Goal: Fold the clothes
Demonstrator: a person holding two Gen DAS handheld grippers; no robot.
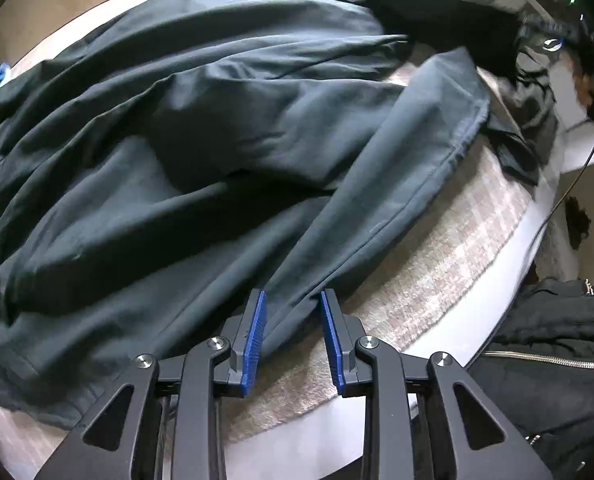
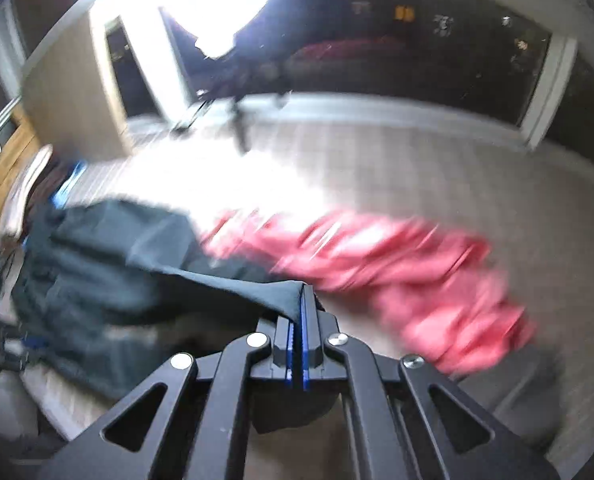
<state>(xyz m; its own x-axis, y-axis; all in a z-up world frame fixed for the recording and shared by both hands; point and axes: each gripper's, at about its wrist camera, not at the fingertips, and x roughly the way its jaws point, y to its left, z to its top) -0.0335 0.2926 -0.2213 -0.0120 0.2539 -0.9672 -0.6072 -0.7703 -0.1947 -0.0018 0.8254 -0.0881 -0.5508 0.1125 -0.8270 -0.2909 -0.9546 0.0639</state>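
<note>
Now, left gripper (image 1: 293, 300) apart over dark garment (image 1: 201, 128), right gripper (image 2: 301, 300) clamped on its edge.

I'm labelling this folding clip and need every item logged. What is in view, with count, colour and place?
dark garment: one, dark teal, spread over the bed; a corner is clamped in the right gripper.
pink garment: one, pink, blurred, on the bed to the right of the dark one.
black clothing: one heap, black, at the bed's far right edge.
bed cover: one, beige check, under the clothes.
black jacket: one, black with a silver zip, lower right, off the bed.
left gripper: black with blue pads, partly open, dark fabric between the pads.
right gripper: black with blue pads, shut on the dark garment.
</note>
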